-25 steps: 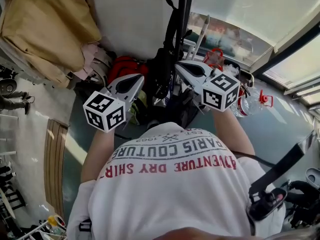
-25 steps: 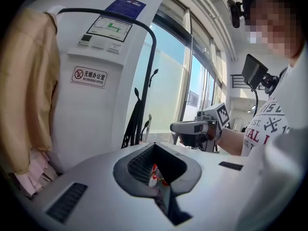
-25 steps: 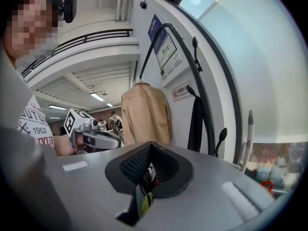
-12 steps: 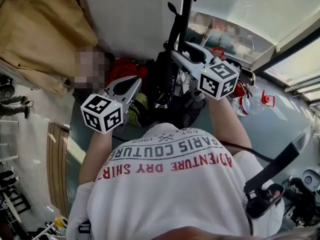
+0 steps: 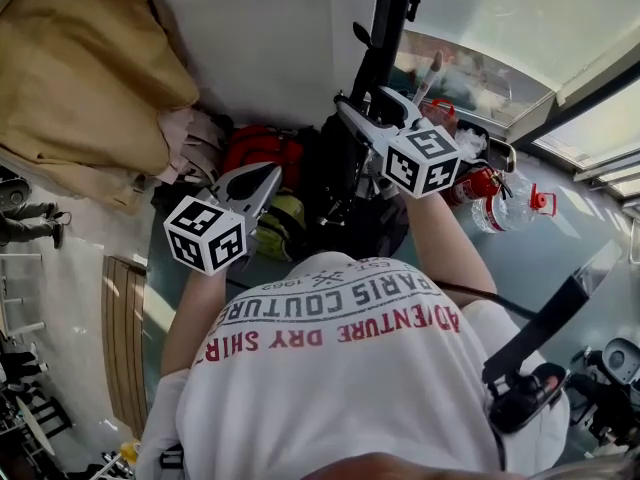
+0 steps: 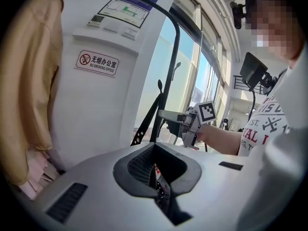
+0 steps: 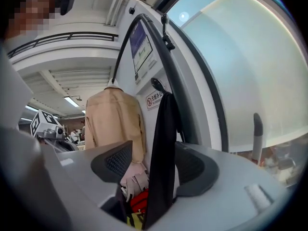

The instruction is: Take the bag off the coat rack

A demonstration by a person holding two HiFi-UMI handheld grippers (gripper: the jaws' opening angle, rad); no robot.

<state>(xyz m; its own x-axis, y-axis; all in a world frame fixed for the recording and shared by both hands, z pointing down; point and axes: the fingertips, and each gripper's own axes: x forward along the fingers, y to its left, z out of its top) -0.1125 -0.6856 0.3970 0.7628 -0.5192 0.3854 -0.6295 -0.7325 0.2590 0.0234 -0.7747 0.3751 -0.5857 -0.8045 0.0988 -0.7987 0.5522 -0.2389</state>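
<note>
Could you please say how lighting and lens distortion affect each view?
Head view: window glare upper right; the black bag beneath the coat rack sits in shadow. Left gripper view: strong fisheye, dark corners, overexposed window. Right gripper view: same fisheye; black strap sharp.

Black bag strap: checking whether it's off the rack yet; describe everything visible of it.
The black strap looks like flat fabric. It hangs nearly straight down from a hook on the coat rack and passes between the right gripper's jaws, which have just been opening and don't clamp it. Lower end hidden.
</note>
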